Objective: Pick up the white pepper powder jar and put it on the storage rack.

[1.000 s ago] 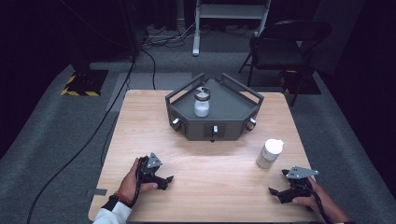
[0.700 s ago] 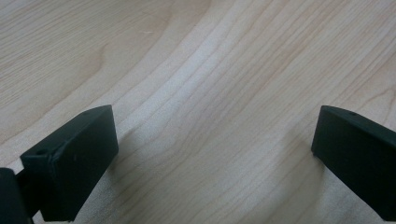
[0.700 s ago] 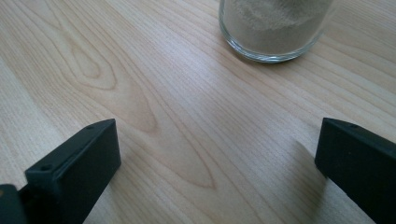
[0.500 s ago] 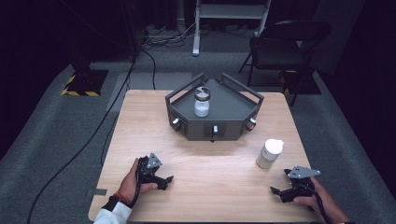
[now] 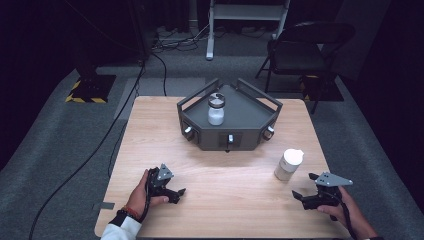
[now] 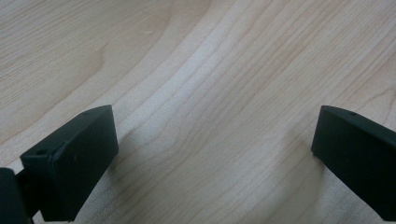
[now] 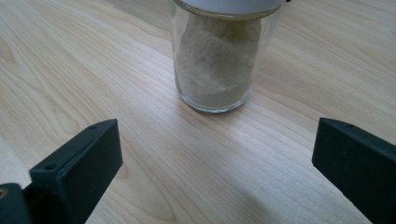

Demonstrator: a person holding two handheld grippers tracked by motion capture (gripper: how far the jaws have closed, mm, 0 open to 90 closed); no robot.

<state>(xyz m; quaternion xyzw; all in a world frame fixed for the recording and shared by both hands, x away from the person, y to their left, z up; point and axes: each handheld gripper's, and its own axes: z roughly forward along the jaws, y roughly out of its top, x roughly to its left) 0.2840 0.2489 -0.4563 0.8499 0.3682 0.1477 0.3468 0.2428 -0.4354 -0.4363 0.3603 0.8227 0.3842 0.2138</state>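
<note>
A glass jar (image 5: 289, 164) of pale powder with a white lid stands on the wooden table (image 5: 235, 200) at the right; the right gripper view shows this jar (image 7: 217, 60) just ahead of the jaws. My right gripper (image 5: 306, 193) rests open on the table, a little in front of the jar and apart from it. My left gripper (image 5: 177, 194) lies open at the table's front left, held by a hand, with only bare wood (image 6: 210, 116) between its jaws. A second jar (image 5: 216, 109) with a dark lid stands on the grey tray (image 5: 250, 117).
The grey angular tray with knobs on its front sits at the table's far middle. A black folding chair (image 5: 305, 50) stands beyond the table's far right corner. Cables (image 5: 115, 130) trail over the grey floor at the left.
My right gripper has shifted slightly forward and left toward the white-lidded jar. The left gripper and both jars have stayed in place.
</note>
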